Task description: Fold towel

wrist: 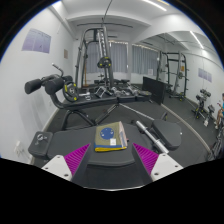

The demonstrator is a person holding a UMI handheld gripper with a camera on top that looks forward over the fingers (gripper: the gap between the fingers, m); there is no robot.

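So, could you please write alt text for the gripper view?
The open gripper holds nothing and hovers over a dark bench, where a yellow-and-blue folded item lies just ahead of its fingers. Beyond is a gym room with weight machines.

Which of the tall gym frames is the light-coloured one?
The tower straight beyond the open, empty fingers; the rack to its right is black.

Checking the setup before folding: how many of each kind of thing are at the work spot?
Towel: 1
Table: 1
Gripper: 1, open, empty, just short of the towel
Total: 3
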